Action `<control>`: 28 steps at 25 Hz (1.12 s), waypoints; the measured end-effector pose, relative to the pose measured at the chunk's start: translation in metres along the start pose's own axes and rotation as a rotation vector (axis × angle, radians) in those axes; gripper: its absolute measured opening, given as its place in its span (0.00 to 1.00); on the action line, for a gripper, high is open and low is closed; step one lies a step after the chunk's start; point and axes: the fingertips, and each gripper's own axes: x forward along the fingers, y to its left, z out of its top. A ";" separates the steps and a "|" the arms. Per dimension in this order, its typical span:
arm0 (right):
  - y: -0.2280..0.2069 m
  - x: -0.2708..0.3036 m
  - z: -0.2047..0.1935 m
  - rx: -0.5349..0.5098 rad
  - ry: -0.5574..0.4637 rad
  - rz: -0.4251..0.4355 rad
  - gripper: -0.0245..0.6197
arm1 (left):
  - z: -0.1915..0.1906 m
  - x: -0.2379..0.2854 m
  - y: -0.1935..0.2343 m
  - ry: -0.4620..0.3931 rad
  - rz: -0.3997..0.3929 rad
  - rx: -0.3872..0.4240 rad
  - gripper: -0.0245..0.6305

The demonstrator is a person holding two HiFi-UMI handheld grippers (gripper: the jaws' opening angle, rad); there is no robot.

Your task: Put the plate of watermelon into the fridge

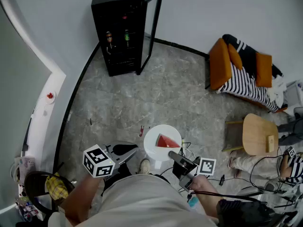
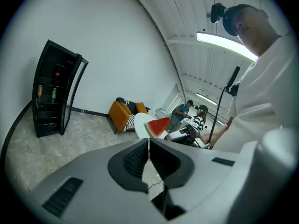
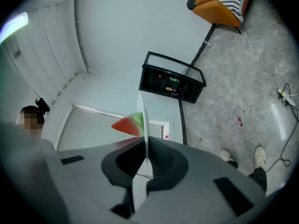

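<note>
White plate (image 1: 152, 136), one red watermelon wedge (image 1: 166, 141) — right gripper (image 3: 145, 149) clamps its rim, left gripper (image 2: 148, 148) closed, empty. Round in head view — edge-on in right gripper view.

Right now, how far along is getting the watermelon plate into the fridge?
Done: the fridge has its door open. In hand: the right gripper grips the plate by its rim, watermelon on it. Left: carry it across the floor and set it inside.
</note>
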 end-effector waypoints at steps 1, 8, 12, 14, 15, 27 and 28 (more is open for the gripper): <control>0.000 -0.004 0.001 0.003 -0.002 0.004 0.07 | -0.002 0.003 -0.003 0.003 0.001 -0.002 0.06; -0.007 -0.030 0.015 0.003 -0.001 0.020 0.07 | 0.000 0.025 -0.018 0.011 0.022 0.005 0.06; -0.014 -0.029 0.021 -0.002 0.011 0.016 0.07 | 0.008 0.029 -0.017 0.005 0.036 0.011 0.06; -0.019 -0.023 0.027 -0.010 0.021 -0.001 0.07 | 0.013 0.030 -0.014 0.001 0.034 0.002 0.06; -0.022 -0.019 0.030 -0.008 0.025 -0.009 0.07 | 0.014 0.031 -0.011 0.002 0.032 -0.003 0.06; -0.045 0.102 0.111 0.006 0.021 -0.036 0.07 | 0.074 0.027 0.104 0.012 -0.009 0.005 0.06; -0.043 0.117 0.122 0.002 0.021 -0.040 0.07 | 0.085 0.025 0.115 0.009 -0.016 0.008 0.06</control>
